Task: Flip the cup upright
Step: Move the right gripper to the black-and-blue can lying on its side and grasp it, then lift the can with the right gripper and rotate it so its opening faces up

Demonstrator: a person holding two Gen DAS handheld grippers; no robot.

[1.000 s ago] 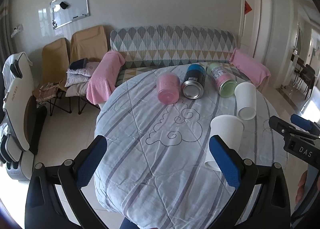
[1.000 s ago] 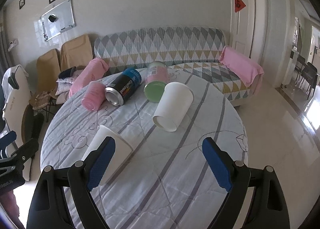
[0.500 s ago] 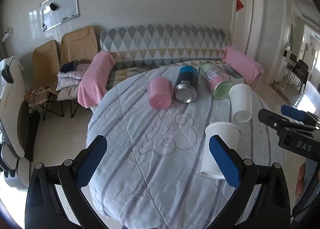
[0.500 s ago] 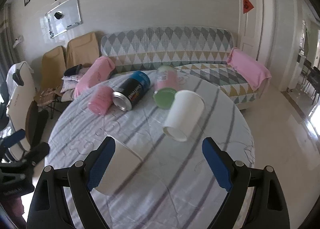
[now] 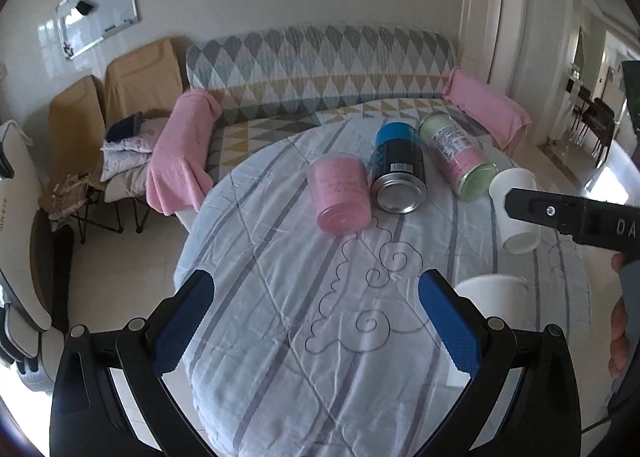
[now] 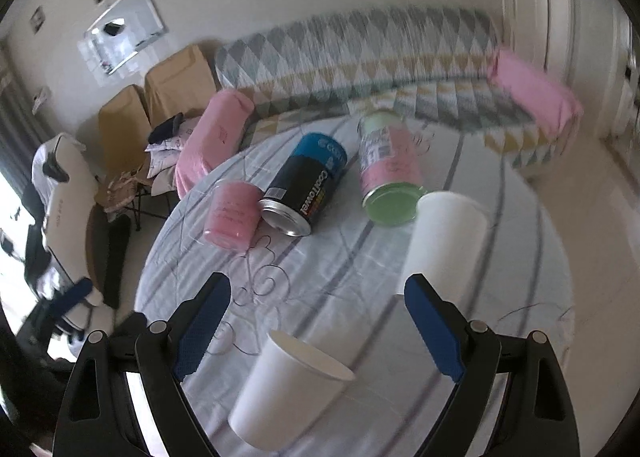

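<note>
Two white paper cups lie on a round table with a striped cloth [image 5: 280, 297]. The near cup [image 6: 288, 389] lies between my right gripper's open fingers, low in the right wrist view; it shows behind my left gripper's right finger [image 5: 492, 297]. The far cup [image 6: 444, 241] lies on its side beside a green-lidded can; in the left wrist view [image 5: 516, 213] the right gripper's arm partly covers it. My left gripper [image 5: 316, 325] is open and empty above the table's near edge. My right gripper [image 6: 316, 325] is open.
A pink cup [image 5: 340, 193], a blue-black can [image 5: 398, 177] and a pink-green can [image 5: 456, 153] lie on their sides at the table's far side. A sofa [image 5: 320, 69] and folding chairs [image 5: 140, 77] stand behind. The right wrist view is motion-blurred.
My right gripper has moved left and down, so the near white cup now sits between its fingers. My left gripper has shifted slightly; the cups have not moved.
</note>
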